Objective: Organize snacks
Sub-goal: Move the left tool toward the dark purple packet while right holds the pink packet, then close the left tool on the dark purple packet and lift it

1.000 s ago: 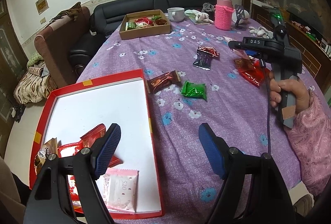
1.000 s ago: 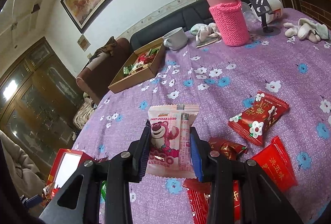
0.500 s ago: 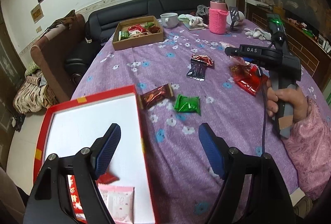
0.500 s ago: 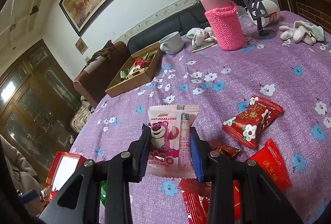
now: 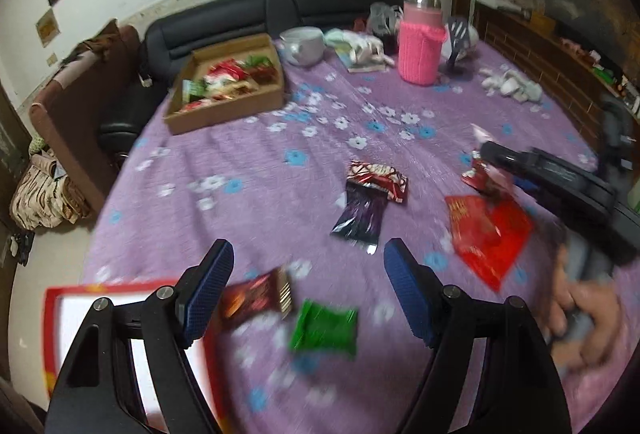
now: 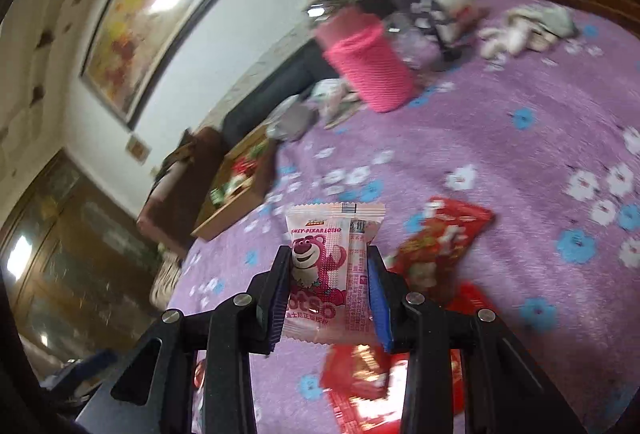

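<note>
Left wrist view takes in the purple tablecloth first, and on it, far ahead of the jaws and off to their left, the cardboard box with snacks already in it. Nearer, at the lower left and partly behind the left finger, sits the red-rimmed tray, its white floor showing. The left gripper is spread wide and holds nothing; just ahead between its fingers lie a brown packet, touching the tray's corner, and a green packet beside it, both blurred. Further out ahead is a dark packet with a red-and-white one at its far end, and to the right a big red packet under the other tool. From the right wrist, the right gripper is closed on a pink bear packet, held upright with its long axis running straight out along the fingers and its top edge past the tips; red packets lie below and to the right of the jaws. What matters next, I'd say, is that the tray lies on the left side, nearer the empty gripper, so the pink packet has to travel leftward across the table to reach it, while the brown and green ones sit right in front of the left jaws.
</note>
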Tool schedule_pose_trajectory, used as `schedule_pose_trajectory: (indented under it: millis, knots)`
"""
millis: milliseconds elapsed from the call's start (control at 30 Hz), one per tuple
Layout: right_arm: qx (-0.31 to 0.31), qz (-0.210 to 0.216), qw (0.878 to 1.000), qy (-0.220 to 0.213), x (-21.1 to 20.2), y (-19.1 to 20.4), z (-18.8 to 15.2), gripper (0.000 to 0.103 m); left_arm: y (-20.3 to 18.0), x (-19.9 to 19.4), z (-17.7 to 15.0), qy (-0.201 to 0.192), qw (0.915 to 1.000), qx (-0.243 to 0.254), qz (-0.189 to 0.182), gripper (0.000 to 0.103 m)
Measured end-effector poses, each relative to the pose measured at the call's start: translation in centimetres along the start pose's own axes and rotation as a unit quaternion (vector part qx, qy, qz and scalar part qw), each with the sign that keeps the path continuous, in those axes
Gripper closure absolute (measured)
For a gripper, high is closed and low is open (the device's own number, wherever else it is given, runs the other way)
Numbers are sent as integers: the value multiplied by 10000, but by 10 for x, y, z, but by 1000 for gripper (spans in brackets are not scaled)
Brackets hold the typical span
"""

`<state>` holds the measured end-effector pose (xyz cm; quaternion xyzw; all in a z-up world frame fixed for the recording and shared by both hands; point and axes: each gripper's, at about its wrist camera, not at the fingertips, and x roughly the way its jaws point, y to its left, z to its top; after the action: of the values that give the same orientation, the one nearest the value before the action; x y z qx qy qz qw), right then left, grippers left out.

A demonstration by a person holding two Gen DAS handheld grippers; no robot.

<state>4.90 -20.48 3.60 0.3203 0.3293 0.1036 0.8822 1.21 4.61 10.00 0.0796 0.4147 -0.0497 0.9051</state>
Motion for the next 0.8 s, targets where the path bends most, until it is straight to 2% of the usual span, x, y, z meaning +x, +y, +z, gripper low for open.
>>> schedule_pose_trajectory:
  millis: [100,200,333,467,533,567,633,733,800]
  knots:
    - [224,-46,9997,55,3,-10,5,67,-18,39,15,230,9997,20,-26,25]
    - [313,-43,9995,39,3,-14,10,67,-33,70,22,403,9991,70,138,25]
    - [458,16,9989,82,6,-17,13,67,-41,91,16,545,9979,231,255,25]
    - [379,19,9992,143,10,-12,13,67,-40,103,13,676,9973,241,136,25]
    - [345,2,9993,119,9,-10,12,67,-38,105,12,593,9980,195,55,26]
    - [338,-7,9994,110,10,-10,12,67,-37,106,12,567,9982,169,-44,30]
    - [331,-19,9994,108,10,-10,12,67,-35,107,13,587,9978,83,-290,61]
    - [273,-22,9995,131,12,-8,11,67,-39,105,14,560,9979,189,-279,75]
    - [200,-45,9997,126,12,-6,11,67,-44,102,10,508,9978,371,-231,79]
